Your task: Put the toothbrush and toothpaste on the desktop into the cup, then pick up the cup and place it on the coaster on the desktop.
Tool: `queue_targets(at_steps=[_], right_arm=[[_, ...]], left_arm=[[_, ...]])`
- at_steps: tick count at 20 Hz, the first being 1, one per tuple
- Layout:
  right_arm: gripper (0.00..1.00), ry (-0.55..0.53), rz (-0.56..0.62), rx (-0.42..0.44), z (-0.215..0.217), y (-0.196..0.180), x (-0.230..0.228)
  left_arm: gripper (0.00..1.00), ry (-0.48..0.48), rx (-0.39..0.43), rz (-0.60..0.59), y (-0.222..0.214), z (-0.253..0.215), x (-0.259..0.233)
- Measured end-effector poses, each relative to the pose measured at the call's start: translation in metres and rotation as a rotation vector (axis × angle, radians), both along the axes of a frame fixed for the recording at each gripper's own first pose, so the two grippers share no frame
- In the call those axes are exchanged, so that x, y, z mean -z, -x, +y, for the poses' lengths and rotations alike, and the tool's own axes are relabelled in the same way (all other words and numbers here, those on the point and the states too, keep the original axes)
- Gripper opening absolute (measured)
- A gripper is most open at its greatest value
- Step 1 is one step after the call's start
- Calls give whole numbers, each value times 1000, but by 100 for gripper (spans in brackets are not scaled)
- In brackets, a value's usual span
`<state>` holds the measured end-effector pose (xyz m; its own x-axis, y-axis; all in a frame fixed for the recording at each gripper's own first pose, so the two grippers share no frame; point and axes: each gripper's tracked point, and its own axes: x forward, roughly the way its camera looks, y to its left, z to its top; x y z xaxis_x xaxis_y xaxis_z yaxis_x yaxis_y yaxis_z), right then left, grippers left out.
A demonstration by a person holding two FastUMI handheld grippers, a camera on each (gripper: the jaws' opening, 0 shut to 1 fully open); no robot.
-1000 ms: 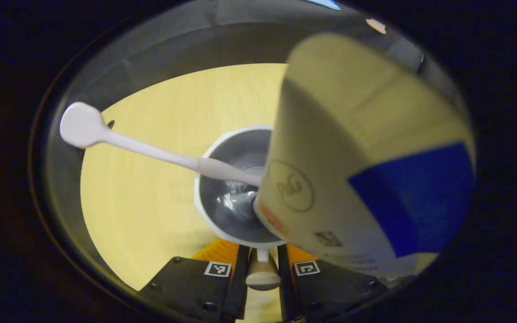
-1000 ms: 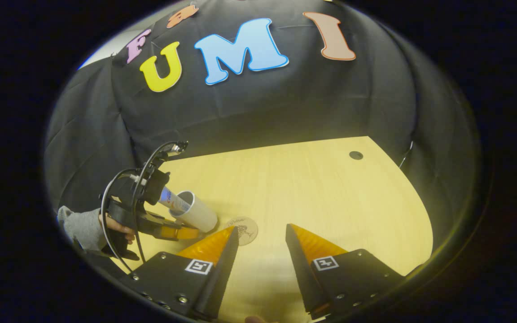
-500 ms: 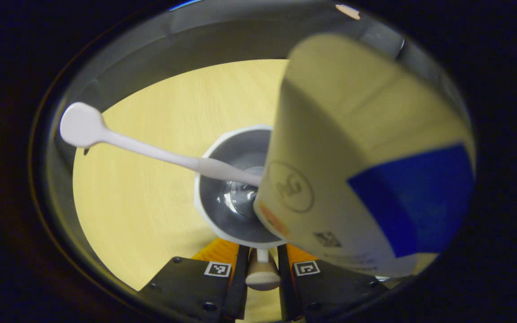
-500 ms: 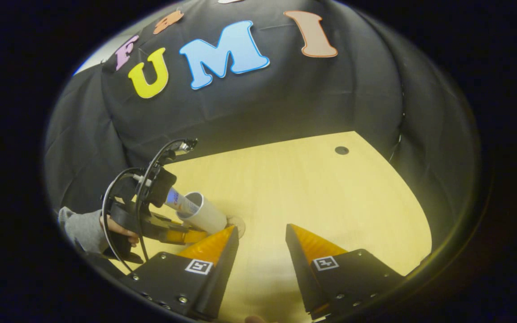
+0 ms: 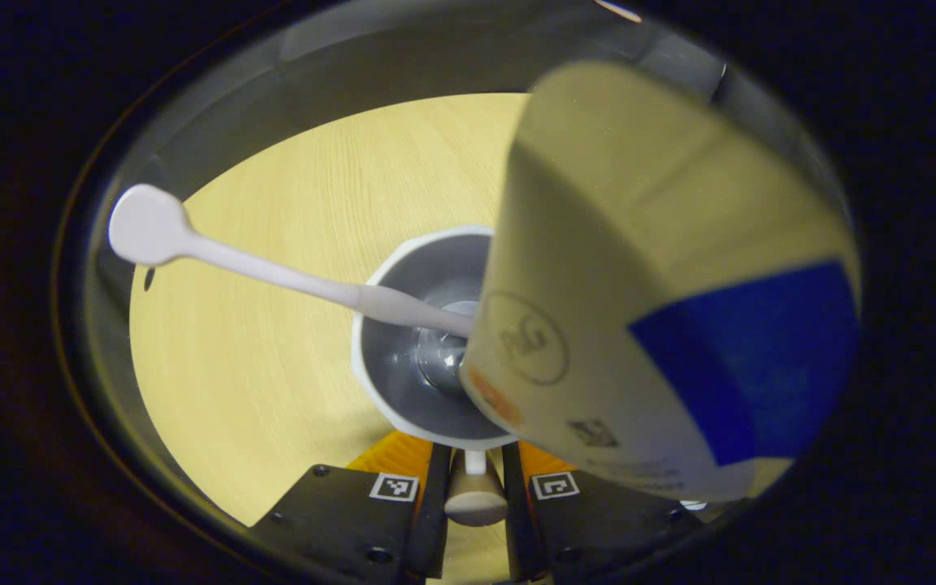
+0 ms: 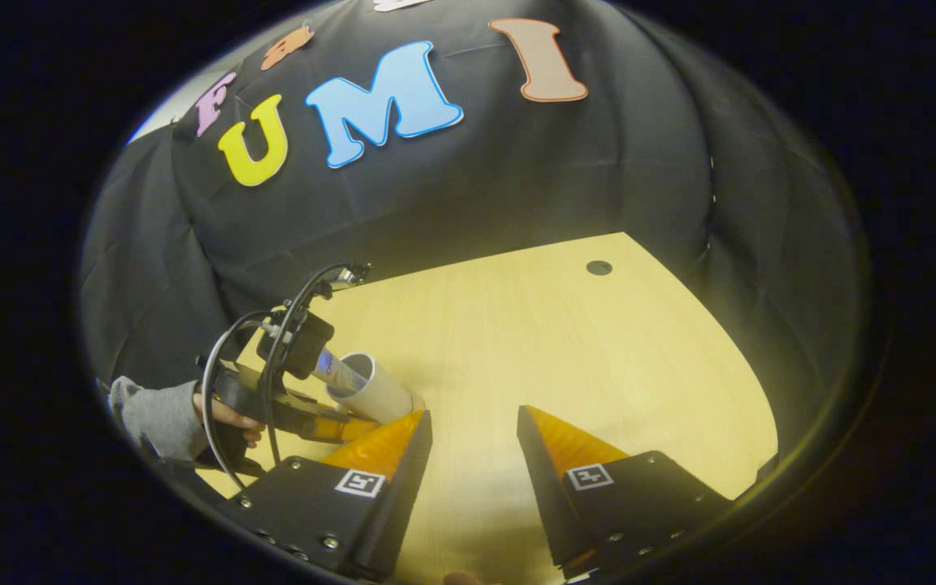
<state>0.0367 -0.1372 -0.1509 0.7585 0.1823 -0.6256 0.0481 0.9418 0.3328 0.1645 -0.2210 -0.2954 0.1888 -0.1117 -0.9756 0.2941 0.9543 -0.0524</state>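
1. The left tongs (image 5: 474, 467) are narrowed onto the cup (image 5: 423, 341), both fingers pressing on a small tab at its near rim. The camera looks straight down into the cup's grey inside.
2. The toothbrush (image 5: 273, 272) stands in the cup, its long axis slanting up and away from the toothpaste (image 5: 647, 276), which leans out on the other side, close to the lens.
3. In the right gripper view the left tongs (image 6: 330, 424) hold the cup (image 6: 374, 390) tilted near the desk's (image 6: 565, 341) left edge, the person's hand (image 6: 228, 416) behind them. The coaster is hidden; it probably lies under or just beyond the cup.
4. The right tongs (image 6: 472, 443) hang wide and empty over the desk's near edge, so the left hand is the nearer one and carries the move.
5. The coming move turns on levelling the cup and lowering it squarely, judging by the tilt.
6. The toothpaste bears a blue patch, a round emblem and small print, too blurred to read.
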Motion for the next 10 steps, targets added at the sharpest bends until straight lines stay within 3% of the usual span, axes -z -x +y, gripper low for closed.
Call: queue_targets(at_steps=[5, 6, 7, 8, 9, 10], right_arm=[[66, -9, -2, -13, 1, 6, -1], [66, -8, -5, -16, 0, 6, -2], [66, -8, -6, -18, 0, 7, -3], [66, -7, -8, -21, 0, 8, -3], [66, -6, -14, -27, 0, 7, -5], [66, -3, -20, -32, 0, 8, -7]], left_arm=[[36, -28, 11, -2, -2, -3, 1], [43, -30, 5, -1, -2, -4, 0], [44, -26, -1, -4, -2, -5, 0], [44, -22, -8, -10, -3, -6, -1], [34, -14, -16, -22, -2, -7, -5], [37, -5, -27, -38, -2, -8, -10]])
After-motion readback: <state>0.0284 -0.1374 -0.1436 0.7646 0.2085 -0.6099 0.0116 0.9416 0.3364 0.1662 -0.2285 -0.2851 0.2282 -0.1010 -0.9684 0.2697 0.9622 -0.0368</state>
